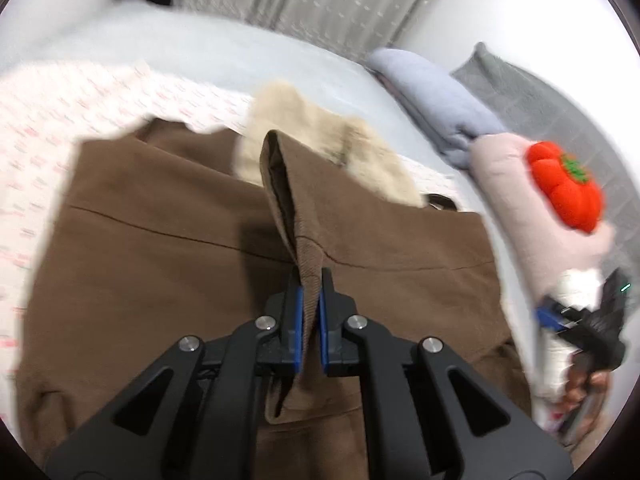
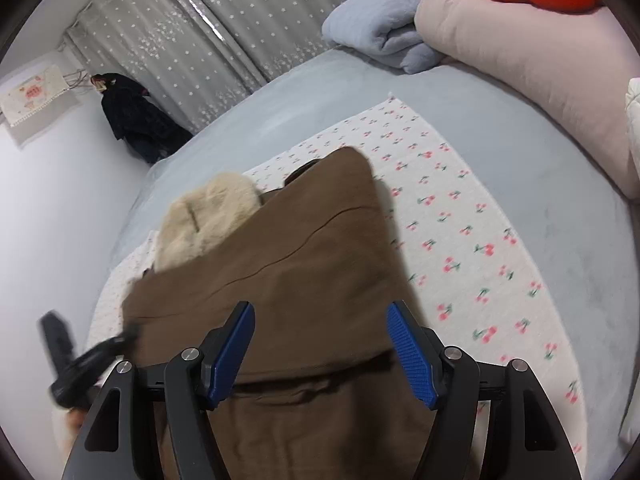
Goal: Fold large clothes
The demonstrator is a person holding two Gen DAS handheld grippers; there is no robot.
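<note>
So the brown coat (image 1: 168,248) with the cream fur collar (image 1: 320,148) lies spread on the cherry-print sheet (image 2: 460,240) on the bed. The left gripper (image 1: 310,288) is clamped on a ribbed cuff (image 1: 292,208), sleeve lifted off the body, probably to swing it across for a fold. The right gripper (image 2: 320,344) hangs over the coat with jaws wide apart, gripping nothing, looks like it's waiting to pin or grab the next edge. Past that: a folded blue blanket (image 2: 380,28), pink bedding (image 2: 520,60), and a red pumpkin plushie (image 1: 564,184).
</note>
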